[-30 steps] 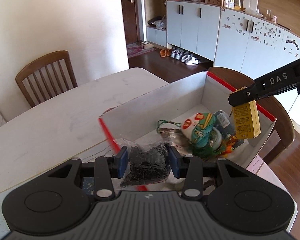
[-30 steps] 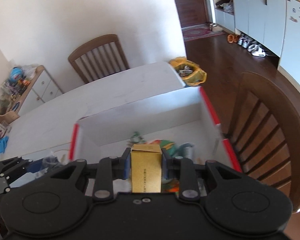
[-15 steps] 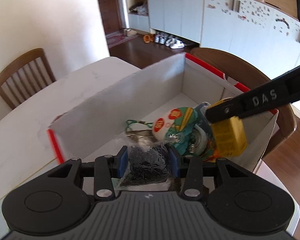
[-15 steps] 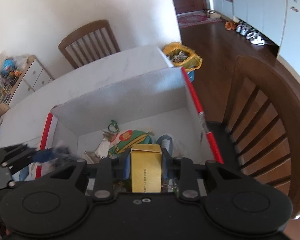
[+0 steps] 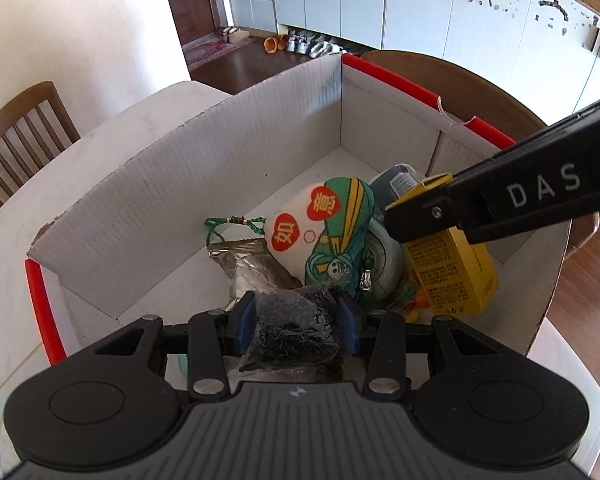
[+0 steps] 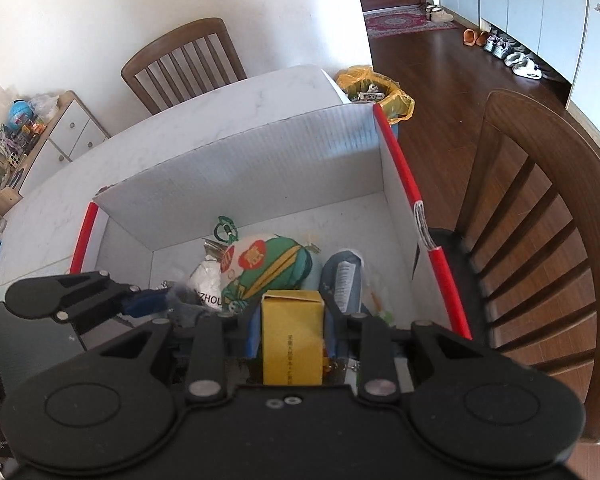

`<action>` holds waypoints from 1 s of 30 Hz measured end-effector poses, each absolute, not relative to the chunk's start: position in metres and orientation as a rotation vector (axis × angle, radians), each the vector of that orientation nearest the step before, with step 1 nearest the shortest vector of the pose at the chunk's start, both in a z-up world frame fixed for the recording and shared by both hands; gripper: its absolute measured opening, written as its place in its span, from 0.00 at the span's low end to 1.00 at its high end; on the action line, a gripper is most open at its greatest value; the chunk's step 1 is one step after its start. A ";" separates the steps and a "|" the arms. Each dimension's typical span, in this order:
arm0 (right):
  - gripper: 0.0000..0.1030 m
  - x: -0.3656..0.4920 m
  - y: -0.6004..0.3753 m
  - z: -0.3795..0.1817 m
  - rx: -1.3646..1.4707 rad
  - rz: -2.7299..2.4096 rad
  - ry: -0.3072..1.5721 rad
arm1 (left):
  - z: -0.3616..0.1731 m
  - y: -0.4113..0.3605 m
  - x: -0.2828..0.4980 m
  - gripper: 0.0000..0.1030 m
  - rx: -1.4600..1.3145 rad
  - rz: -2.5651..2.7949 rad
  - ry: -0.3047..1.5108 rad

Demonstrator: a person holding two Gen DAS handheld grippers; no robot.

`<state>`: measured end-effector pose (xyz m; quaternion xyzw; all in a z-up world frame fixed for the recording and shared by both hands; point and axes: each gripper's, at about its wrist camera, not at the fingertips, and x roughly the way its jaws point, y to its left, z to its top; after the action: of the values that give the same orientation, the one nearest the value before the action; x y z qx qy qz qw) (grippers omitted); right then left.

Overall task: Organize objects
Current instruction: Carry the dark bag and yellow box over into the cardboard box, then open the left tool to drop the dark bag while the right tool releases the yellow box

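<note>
A white cardboard box [image 5: 228, 152] with red-taped edges stands on the table; it also shows in the right wrist view [image 6: 284, 160]. My left gripper [image 5: 296, 320] is shut on a clear bag of dark bits [image 5: 292, 328] and holds it inside the box's near side. My right gripper [image 6: 292, 320] is shut on a yellow carton [image 6: 292, 340], held low inside the box on the right; the carton also shows in the left wrist view [image 5: 452, 272]. In the box lie a green and white pouch [image 5: 324, 232], a silver bag [image 5: 248, 260] and a dark tube [image 6: 344, 276].
A brown wooden chair [image 6: 540, 240] stands right against the box's right side. Another wooden chair [image 6: 184, 64] is at the table's far side. A yellow-lined bin [image 6: 376, 88] sits on the floor beyond the table. White table [image 5: 100, 152] surrounds the box.
Both grippers have moved forward and down into the box. The yellow carton has sunk lower beside the pouch, and the bag of dark bits is now past the box's near wall.
</note>
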<state>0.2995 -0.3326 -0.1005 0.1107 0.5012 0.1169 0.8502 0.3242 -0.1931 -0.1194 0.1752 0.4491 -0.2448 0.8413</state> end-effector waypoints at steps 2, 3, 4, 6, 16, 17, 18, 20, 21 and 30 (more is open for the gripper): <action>0.28 0.299 -0.334 -0.101 0.239 0.245 1.056 | -0.121 -0.194 0.324 0.41 0.382 -0.521 0.966; 0.28 0.299 -0.335 -0.101 0.241 0.247 1.057 | -0.122 -0.195 0.323 0.41 0.388 -0.518 0.973; 0.28 0.300 -0.335 -0.102 0.242 0.251 1.062 | -0.122 -0.195 0.323 0.42 0.393 -0.516 0.980; 0.29 0.300 -0.337 -0.103 0.248 0.261 1.076 | -0.122 -0.196 0.321 0.51 0.397 -0.512 0.986; 0.37 0.290 -0.342 -0.093 0.264 0.281 1.065 | -0.110 -0.186 0.309 0.69 0.346 -0.476 0.956; 0.37 0.288 -0.342 -0.092 0.262 0.284 1.060 | -0.108 -0.184 0.307 0.69 0.339 -0.473 0.948; 0.38 0.286 -0.342 -0.090 0.259 0.287 1.055 | -0.106 -0.182 0.307 0.69 0.333 -0.472 0.942; 0.38 0.283 -0.340 -0.085 0.252 0.293 1.045 | -0.101 -0.178 0.302 0.69 0.319 -0.469 0.928; 0.39 0.281 -0.339 -0.083 0.250 0.297 1.041 | -0.099 -0.176 0.300 0.69 0.313 -0.464 0.922; 0.42 0.255 -0.327 -0.062 0.217 0.315 0.979 | -0.071 -0.150 0.276 0.70 0.240 -0.455 0.851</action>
<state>0.2551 -0.3268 -0.0618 0.1036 0.4673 0.1504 0.8650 0.2755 -0.1504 -0.0706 0.1150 0.4081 -0.2181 0.8790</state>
